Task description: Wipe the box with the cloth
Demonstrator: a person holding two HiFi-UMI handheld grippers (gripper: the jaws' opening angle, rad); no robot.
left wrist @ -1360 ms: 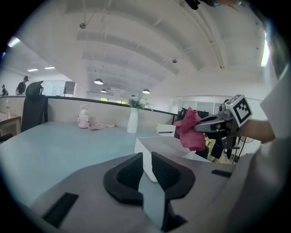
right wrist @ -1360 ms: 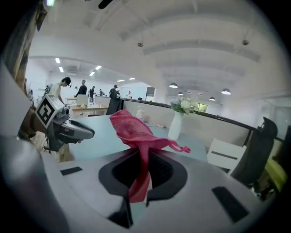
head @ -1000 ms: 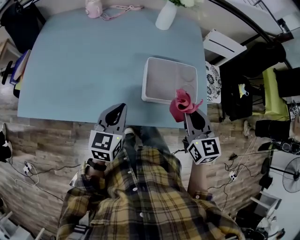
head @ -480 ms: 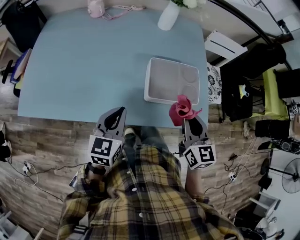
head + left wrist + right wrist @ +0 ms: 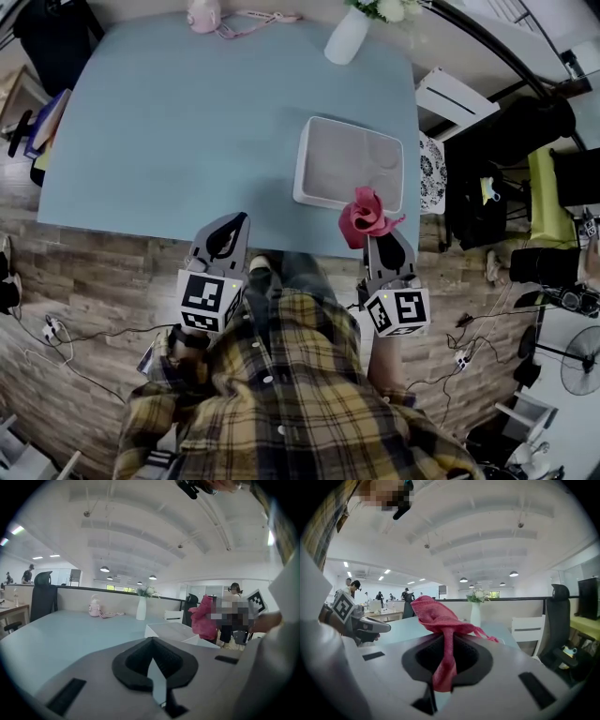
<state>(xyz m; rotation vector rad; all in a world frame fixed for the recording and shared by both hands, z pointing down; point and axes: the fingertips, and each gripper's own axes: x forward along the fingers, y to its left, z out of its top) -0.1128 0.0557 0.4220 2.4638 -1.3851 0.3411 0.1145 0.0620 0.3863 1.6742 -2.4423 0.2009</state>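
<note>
The wide pale-blue worktop (image 5: 187,122) has a smooth, matt face with a faint sheen. The shallow white rectangular box (image 5: 302,173) looks like moulded plastic, smooth and matt, with rounded edges. The crumpled red-pink cloth (image 5: 366,214) is a soft, fuzzy weave with a dull surface. The left tool (image 5: 234,223) and the right tool (image 5: 377,239) have grey matt plastic shells with black, finely ribbed, rubbery-looking liners around the jaws. Their marker cubes carry flat black-and-white print. The tall white vase (image 5: 345,37) is smooth and slightly glossy. The floor (image 5: 94,272) shows wood-grain planking. The yellow plaid shirt (image 5: 281,394) is soft woven cloth.
</note>
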